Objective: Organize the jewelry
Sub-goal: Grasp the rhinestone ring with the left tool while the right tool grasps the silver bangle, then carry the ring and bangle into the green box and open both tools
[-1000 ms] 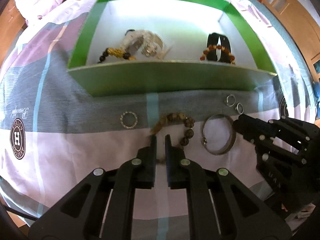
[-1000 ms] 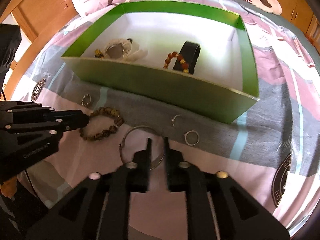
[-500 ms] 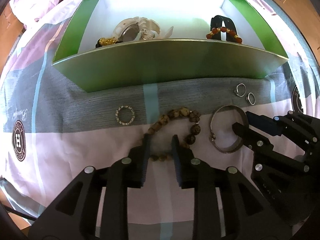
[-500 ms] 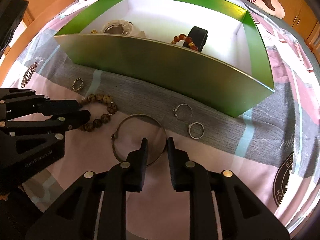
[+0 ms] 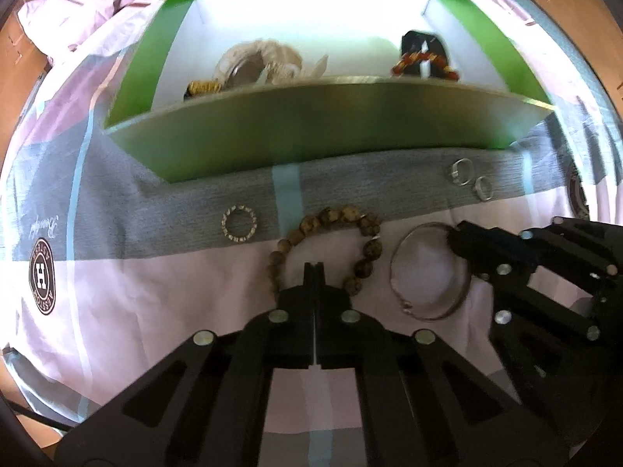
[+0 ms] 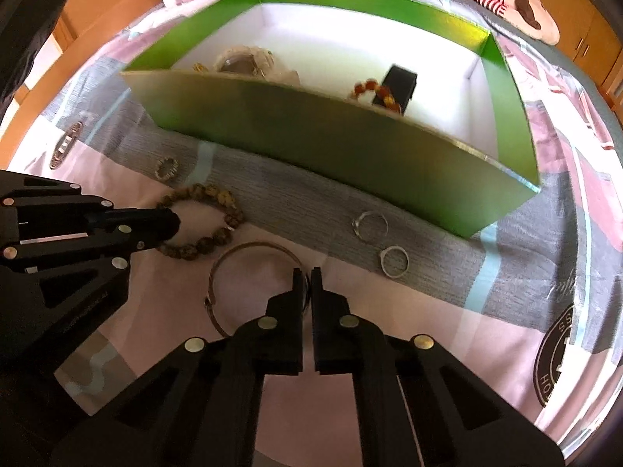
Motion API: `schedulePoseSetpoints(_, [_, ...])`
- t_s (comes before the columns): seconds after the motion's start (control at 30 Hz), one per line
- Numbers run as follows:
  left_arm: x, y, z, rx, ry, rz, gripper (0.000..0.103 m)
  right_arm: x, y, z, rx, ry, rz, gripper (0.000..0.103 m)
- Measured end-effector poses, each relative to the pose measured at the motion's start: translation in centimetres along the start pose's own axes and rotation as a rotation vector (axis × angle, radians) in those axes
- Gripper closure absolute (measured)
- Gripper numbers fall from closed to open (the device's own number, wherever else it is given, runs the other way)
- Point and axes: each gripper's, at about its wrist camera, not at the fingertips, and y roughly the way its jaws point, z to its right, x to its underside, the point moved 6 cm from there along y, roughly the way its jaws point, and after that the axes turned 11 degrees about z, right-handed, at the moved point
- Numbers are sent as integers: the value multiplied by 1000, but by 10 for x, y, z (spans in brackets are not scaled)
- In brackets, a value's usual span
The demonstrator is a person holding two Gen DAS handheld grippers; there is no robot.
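Your left gripper (image 5: pixel 314 268) is pinched tight on the near side of the brown bead bracelet (image 5: pixel 331 216), a loop of mottled wooden beads lying flat on the bedspread (image 5: pixel 136 303) just in front of the green box (image 5: pixel 311 132). Your right gripper (image 6: pixel 307 274) has closed on the right rim of the silver bangle (image 6: pixel 249 249), a thin open hoop, its clasp end toward you, beside the beads. Between bangle and box lie two silver rings (image 6: pixel 370 223); a beaded ring (image 5: pixel 239 222) sits left of the bracelet.
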Motion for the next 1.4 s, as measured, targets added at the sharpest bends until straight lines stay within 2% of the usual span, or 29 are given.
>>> schedulePoseSetpoints(0.23, [-21,-48,-9,56,-35,112,102,-20,-32,7,-28,38,106,99])
schedulePoseSetpoints(0.4, [-31,-71,-26,86,-84,165,102,-21,-37,12,-24,55,115,99])
schedulePoseSetpoints(0.6, [-22,-41,-37,66,-112,82,101,-26,-34,26,-2,85,103,99])
schedulePoseSetpoints(0.67, [-20,-30,-48,50,-128,58,89,-22,-34,30,3,93,95,99])
schedulePoseSetpoints(0.73, [-16,-19,-59,29,-158,32,87,-19,-32,30,2,94,85,99])
schedulePoseSetpoints(0.83, [-11,-4,-65,26,-197,6,77,-19,-31,29,1,91,81,99])
schedulePoseSetpoints(1.0, [-14,14,-58,33,-206,5,66,-19,-32,31,4,92,82,99])
schedulePoseSetpoints(1.1, [-15,22,-55,-3,-183,6,68,-18,-31,33,9,98,77,99])
schedulePoseSetpoints(1.13, [-16,22,-54,-28,-169,10,80,-18,-31,35,9,102,79,99])
schedulePoseSetpoints(1.17, [-16,21,-55,-42,-163,11,82,-19,-32,36,8,105,81,99])
schedulePoseSetpoints(1.27, [-17,11,-56,-8,-185,9,82,-23,-39,40,-7,126,99,99])
schedulePoseSetpoints(1.4, [-23,-20,-55,20,-168,64,82,-34,-58,45,-28,148,153,99])
